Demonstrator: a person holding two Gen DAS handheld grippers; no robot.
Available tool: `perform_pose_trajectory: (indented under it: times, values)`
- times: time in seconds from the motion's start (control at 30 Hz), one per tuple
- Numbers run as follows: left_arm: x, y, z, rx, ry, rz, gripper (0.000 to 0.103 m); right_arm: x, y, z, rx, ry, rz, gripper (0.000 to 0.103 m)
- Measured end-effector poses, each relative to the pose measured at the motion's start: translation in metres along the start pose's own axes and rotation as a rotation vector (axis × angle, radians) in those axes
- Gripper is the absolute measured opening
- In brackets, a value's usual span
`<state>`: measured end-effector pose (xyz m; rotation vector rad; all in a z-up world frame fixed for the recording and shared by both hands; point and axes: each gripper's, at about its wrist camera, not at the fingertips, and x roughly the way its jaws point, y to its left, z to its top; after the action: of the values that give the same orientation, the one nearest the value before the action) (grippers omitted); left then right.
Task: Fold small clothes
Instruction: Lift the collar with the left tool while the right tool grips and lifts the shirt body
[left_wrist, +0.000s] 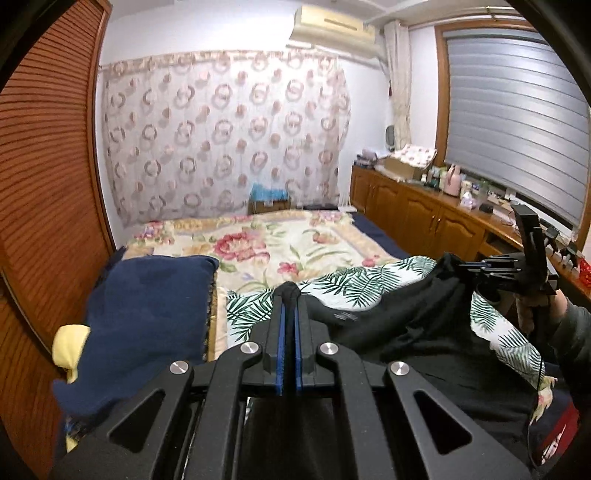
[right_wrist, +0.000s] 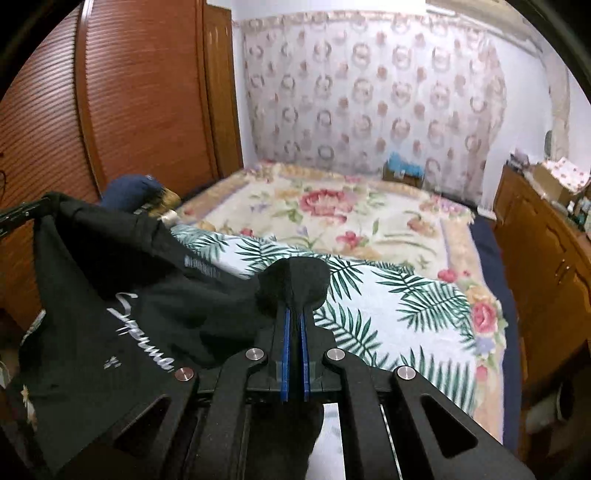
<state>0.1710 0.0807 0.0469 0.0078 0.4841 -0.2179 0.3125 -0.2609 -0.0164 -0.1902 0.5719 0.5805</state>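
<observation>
A black garment (left_wrist: 399, 325) with white script lettering (right_wrist: 140, 332) hangs stretched between my two grippers, above a palm-leaf print cloth (right_wrist: 388, 306) on the bed. My left gripper (left_wrist: 290, 295) is shut on one bunched edge of it. My right gripper (right_wrist: 294, 291) is shut on another bunch of the black fabric. In the left wrist view the right gripper (left_wrist: 453, 264) shows at the far right, held by a hand in a grey-green sleeve (left_wrist: 572, 332). In the right wrist view the left gripper (right_wrist: 46, 204) shows at the far left, its tips wrapped in the fabric.
A floral blanket (left_wrist: 295, 240) covers the bed beyond the palm-leaf cloth. A navy pillow (left_wrist: 147, 314) with something yellow (left_wrist: 68, 347) lies at the left. A louvred wooden wardrobe (left_wrist: 44, 184) stands left, and wooden cabinets (left_wrist: 417, 210) with clutter on top run along the right.
</observation>
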Motion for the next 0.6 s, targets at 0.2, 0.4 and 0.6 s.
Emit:
perform_pose_trajectory:
  times: [0.2, 0.4, 0.6]
  values:
    - [-0.060, 0.002, -0.026, -0.002, -0.046, 0.005, 0.005, -0.074, 0.017, -0.041, 0.000, -0.068, -0.017, 0.004]
    - [-0.112, -0.007, -0.065, -0.029, -0.051, -0.022, 0.005, -0.139, 0.040, -0.082, 0.006, -0.110, -0.027, 0.004]
    - [-0.137, -0.018, -0.101, -0.042, -0.022, -0.021, 0.005, -0.193, 0.067, -0.126, -0.007, -0.054, 0.036, 0.004]
